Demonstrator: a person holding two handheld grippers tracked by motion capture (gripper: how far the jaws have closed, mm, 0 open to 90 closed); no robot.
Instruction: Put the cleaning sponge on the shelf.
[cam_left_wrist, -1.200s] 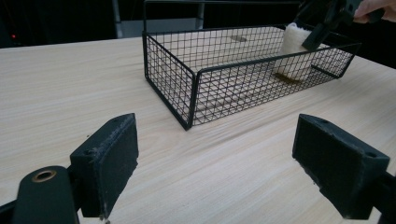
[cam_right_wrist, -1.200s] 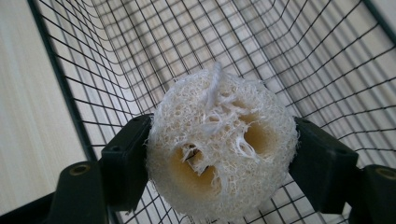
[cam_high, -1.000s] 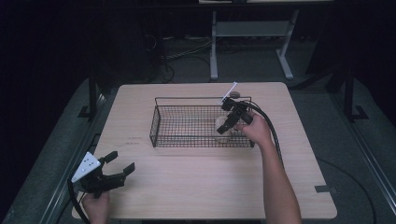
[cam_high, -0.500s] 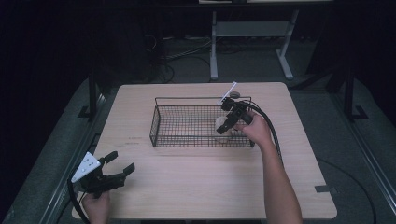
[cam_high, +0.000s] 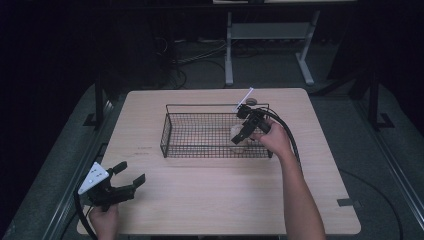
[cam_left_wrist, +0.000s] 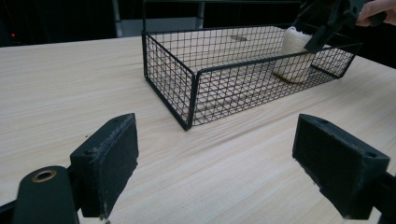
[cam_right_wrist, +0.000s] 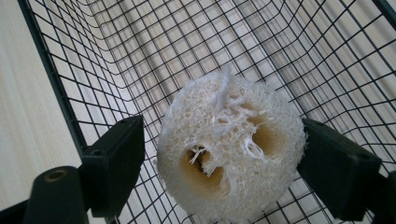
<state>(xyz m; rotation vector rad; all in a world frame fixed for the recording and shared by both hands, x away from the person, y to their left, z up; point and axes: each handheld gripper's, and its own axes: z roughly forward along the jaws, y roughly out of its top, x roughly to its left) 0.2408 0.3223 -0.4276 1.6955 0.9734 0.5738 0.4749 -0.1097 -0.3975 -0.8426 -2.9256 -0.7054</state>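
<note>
Item: loofah sponge (cam_right_wrist: 231, 149), pale, fibrous, roughly round, with two hollow channels showing on its upper face. Location: inside the wire basket (cam_high: 200, 125), at the basket's 3 o'clock end, standing on the mesh floor close to the end wall. In the left gripper view the loofah (cam_left_wrist: 294, 53) stands upright behind the near mesh wall.

Right gripper (cam_high: 243, 129): held by the right hand (cam_high: 272, 140), reaching down into the basket from the 3 o'clock side. Jaws parted, with the loofah sitting between them. In the right gripper view the jaw at 3 o'clock lies against the loofah's edge; the jaw at 9 o'clock stands just beside it with a narrow gap of mesh visible between. Whether the loofah is squeezed cannot be told.

Left gripper (cam_high: 129, 175): held by the left hand (cam_high: 104, 220) at the bench's (cam_high: 210, 205) 7 o'clock corner, well apart from the basket. Jaws wide open, nothing between them but bare bench top.

Basket: black wire, rectangular, open-topped, placed slightly toward 12 o'clock of the bench centre.

Other: white stick (cam_high: 245, 99) slanting up above the basket's far right corner.
</note>
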